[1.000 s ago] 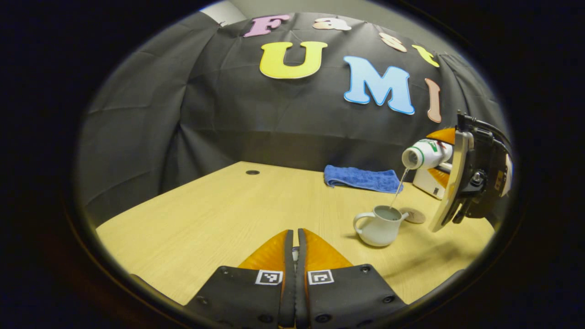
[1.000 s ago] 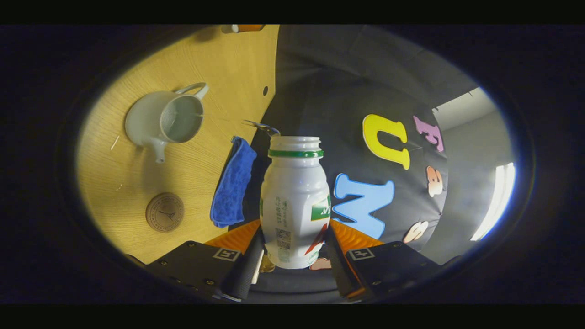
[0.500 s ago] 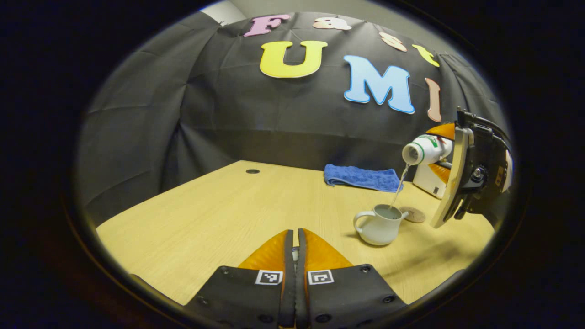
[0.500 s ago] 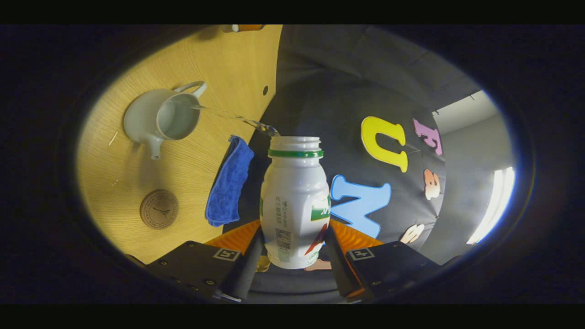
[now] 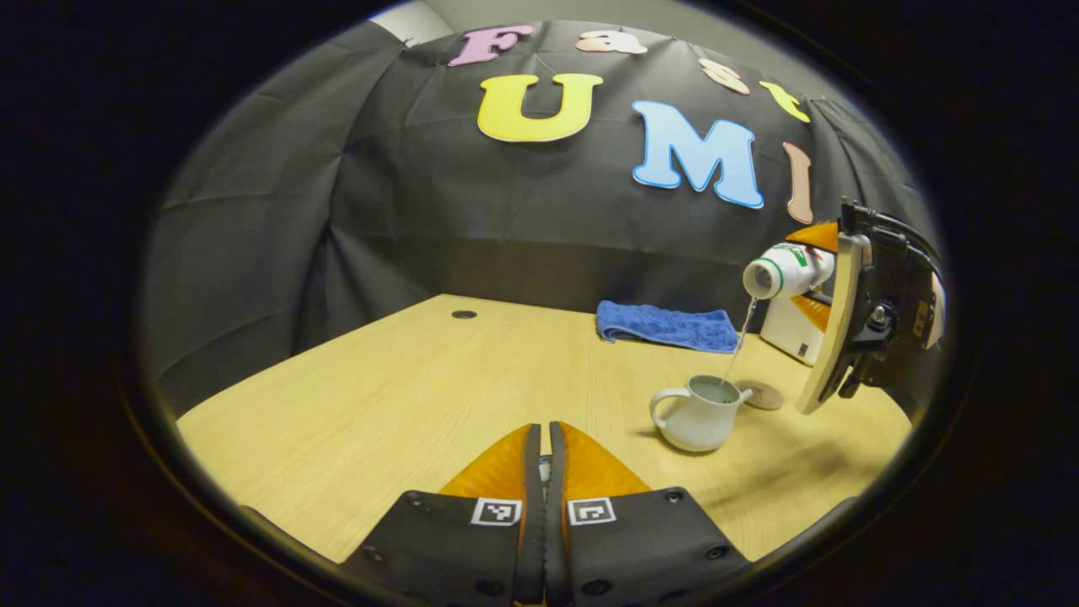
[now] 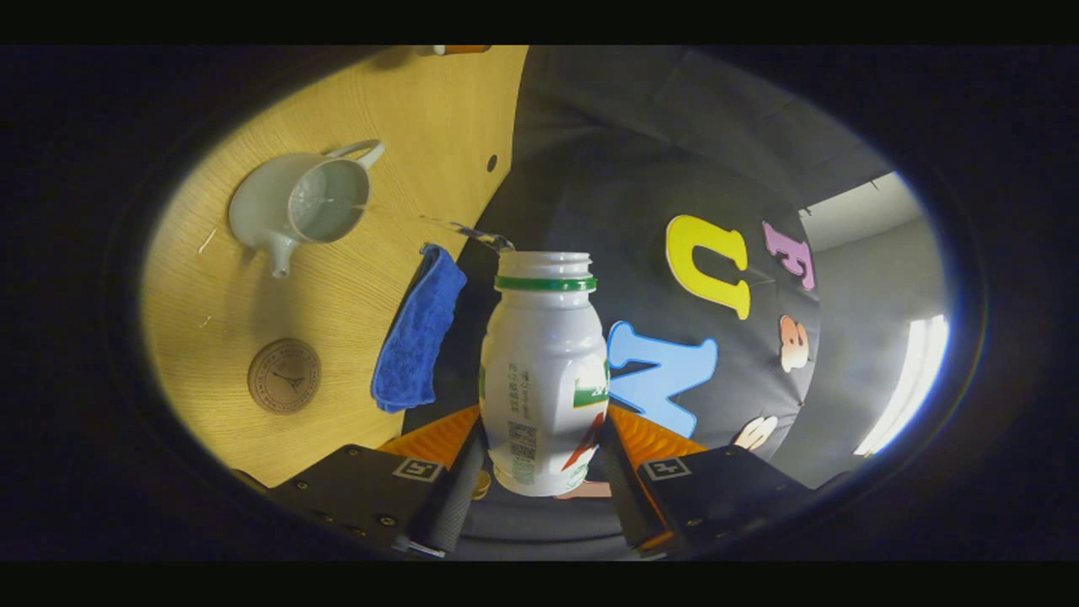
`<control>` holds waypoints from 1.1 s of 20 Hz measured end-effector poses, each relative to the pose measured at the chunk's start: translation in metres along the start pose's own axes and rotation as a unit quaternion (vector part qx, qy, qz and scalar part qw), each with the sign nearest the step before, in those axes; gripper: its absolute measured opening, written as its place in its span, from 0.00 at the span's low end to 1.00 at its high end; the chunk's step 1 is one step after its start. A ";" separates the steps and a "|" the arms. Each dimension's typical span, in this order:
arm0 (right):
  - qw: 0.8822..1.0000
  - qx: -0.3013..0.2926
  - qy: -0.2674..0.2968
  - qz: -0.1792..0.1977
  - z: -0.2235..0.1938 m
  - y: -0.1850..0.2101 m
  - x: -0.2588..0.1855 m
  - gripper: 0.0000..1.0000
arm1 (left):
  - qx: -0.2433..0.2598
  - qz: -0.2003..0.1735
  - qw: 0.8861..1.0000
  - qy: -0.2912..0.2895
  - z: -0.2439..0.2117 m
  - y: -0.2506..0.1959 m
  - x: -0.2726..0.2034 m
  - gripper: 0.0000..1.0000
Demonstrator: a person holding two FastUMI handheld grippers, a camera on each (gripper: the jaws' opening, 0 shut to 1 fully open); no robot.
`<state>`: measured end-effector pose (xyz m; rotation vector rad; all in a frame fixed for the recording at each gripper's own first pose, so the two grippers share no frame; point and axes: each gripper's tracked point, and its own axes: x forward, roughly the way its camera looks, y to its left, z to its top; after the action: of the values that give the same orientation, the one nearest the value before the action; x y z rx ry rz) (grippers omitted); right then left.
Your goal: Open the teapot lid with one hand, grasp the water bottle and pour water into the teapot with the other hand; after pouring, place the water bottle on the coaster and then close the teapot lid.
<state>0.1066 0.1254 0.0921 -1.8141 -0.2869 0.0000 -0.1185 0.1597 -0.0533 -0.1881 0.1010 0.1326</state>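
Observation:
A white teapot [image 5: 698, 413] stands open on the wooden table [image 5: 405, 396], water inside it [image 6: 295, 202]. Above it, at the right of the left gripper view, my right gripper [image 5: 809, 274] holds a white water bottle [image 5: 780, 271] tipped on its side, and a thin stream of water [image 5: 740, 341] falls into the pot. In the right gripper view the gripper [image 6: 544, 430] is shut on the bottle [image 6: 544, 371], mouth uncapped. My left gripper [image 5: 544, 434] hovers over the near table, shut, with a small pale piece, apparently the teapot lid, between its fingers. A round coaster [image 5: 763, 394] [image 6: 284, 376] lies just beyond the teapot.
A folded blue towel [image 5: 666, 326] [image 6: 417, 341] lies at the table's back edge. A white box [image 5: 788, 333] stands behind the coaster. A cable hole [image 5: 463, 314] sits at the back left. The booth's black cloth wall closes off the back.
The right gripper has lifted the tipped bottle slightly while the water keeps running into the teapot. My left gripper has stayed put.

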 end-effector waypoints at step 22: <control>0.999 -0.036 -0.012 -0.011 0.001 -0.009 0.005 0.70 | 0.003 -0.006 1.000 0.008 -0.003 -0.005 0.004 0.06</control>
<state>0.1091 0.1298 0.1011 -1.8838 -0.3270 -0.0037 -0.1143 0.1550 -0.0557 -0.1828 0.1165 0.1185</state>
